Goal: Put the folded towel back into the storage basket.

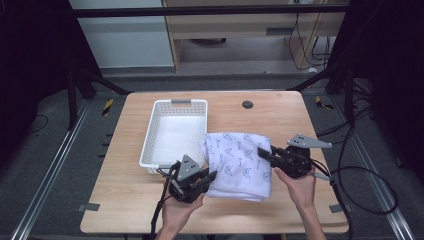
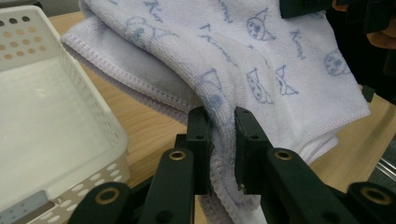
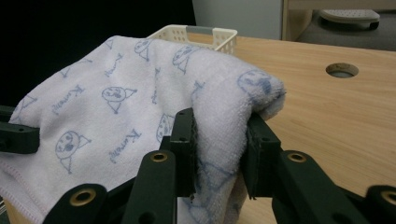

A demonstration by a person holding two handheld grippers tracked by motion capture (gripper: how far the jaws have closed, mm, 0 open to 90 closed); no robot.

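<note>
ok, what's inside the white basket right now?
The white basket looks empty: bare white floor in the high view and the left gripper view. The folded towel lies beside it on the table, pinched by both grippers; its edge hides the basket's near right corner.

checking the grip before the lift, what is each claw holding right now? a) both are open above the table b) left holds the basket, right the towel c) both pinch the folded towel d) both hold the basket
c: the left claw and the right claw each have a fold of the towel pinched between their jaws, beside the white basket.

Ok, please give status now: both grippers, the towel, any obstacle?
Left gripper and right gripper both shut on towel. Towel folded, on table beside white basket. Nothing in the way.
</note>
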